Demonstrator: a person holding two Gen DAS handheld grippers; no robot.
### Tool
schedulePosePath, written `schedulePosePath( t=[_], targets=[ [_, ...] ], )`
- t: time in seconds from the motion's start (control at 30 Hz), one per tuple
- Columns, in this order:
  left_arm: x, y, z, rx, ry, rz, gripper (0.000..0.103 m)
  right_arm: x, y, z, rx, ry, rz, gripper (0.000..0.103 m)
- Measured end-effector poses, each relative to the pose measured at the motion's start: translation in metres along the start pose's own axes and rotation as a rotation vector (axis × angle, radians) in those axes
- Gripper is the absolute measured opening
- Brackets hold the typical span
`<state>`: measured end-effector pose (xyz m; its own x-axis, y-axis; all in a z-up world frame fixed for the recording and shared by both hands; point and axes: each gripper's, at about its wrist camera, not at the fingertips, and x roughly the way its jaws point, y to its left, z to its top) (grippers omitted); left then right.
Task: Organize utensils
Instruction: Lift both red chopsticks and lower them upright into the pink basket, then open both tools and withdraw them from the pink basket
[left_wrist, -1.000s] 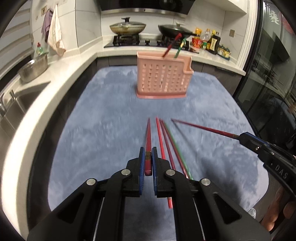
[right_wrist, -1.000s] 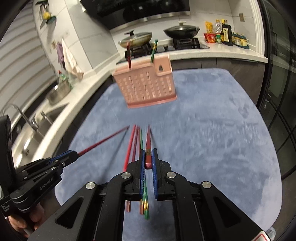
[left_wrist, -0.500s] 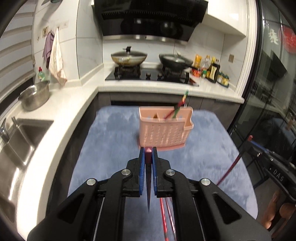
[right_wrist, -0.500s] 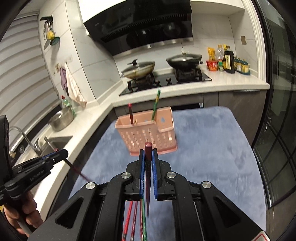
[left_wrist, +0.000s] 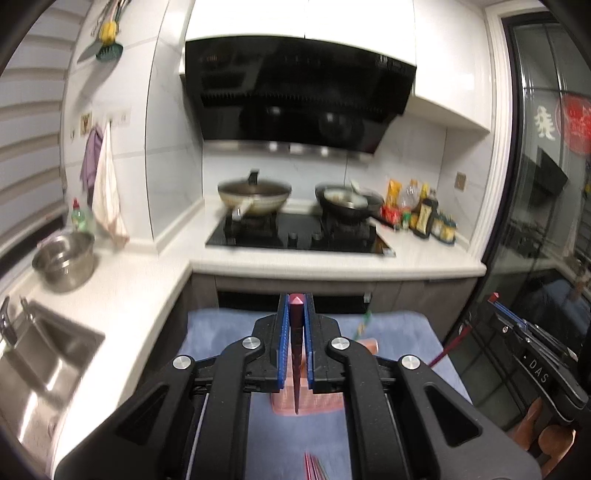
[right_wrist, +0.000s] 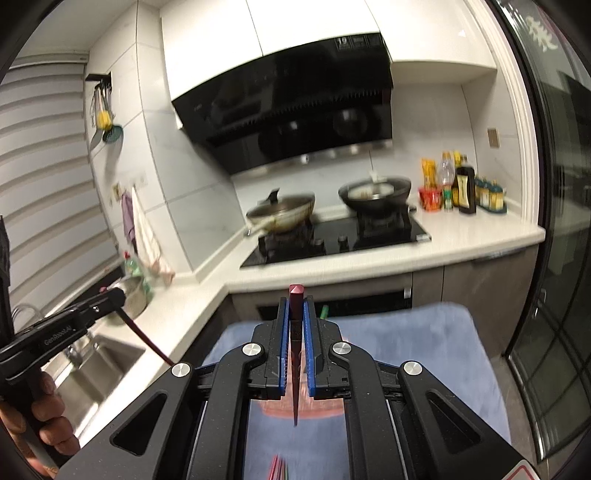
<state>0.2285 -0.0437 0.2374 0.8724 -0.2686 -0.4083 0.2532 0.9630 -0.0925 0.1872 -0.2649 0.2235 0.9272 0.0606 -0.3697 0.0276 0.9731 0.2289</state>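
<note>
Clamping a dark red chopstick (left_wrist: 296, 354) upright at frame centre, the left gripper (left_wrist: 296, 321) hides most of the pink utensil basket (left_wrist: 364, 343) on the blue mat (left_wrist: 229, 328). Only this view shows a green chopstick (left_wrist: 361, 325) in the basket. The right gripper (right_wrist: 296, 317) likewise pinches a second red chopstick (right_wrist: 296, 354); its view adds the sink (right_wrist: 107, 354) at lower left.

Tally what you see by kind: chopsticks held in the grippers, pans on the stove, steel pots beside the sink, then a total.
Held chopsticks: 2, one each in the left gripper and the right gripper
Pans on the stove: 2
Steel pots beside the sink: 1
Total: 5
</note>
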Motion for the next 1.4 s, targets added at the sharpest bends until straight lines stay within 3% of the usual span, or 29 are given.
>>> schedulePosePath(
  t=[0.2, 0.4, 0.77, 1.27, 1.4],
  targets=[
    [0.030, 0.002, 0.031, -0.014, -0.049, 0.011, 0.007, 0.036, 0.001, 0.032, 0.006, -0.026, 0.005, 0.007],
    [0.066, 0.010, 0.032, -0.028, -0.019, 0.023, 0.007, 0.071, 0.006, 0.042, 0.019, -0.023, 0.014, 0.007],
    [0.115, 0.018, 0.002, -0.046, 0.062, 0.022, 0.007, 0.135, 0.002, -0.004, 0.031, 0.126, 0.010, 0.007],
    [0.140, 0.020, -0.020, -0.048, 0.130, 0.038, 0.007, 0.167, -0.001, -0.040, 0.006, 0.244, -0.005, 0.007],
    [0.139, 0.019, -0.024, -0.041, 0.125, 0.065, 0.012, 0.166, -0.001, -0.041, 0.004, 0.241, -0.017, 0.013]
  ],
)
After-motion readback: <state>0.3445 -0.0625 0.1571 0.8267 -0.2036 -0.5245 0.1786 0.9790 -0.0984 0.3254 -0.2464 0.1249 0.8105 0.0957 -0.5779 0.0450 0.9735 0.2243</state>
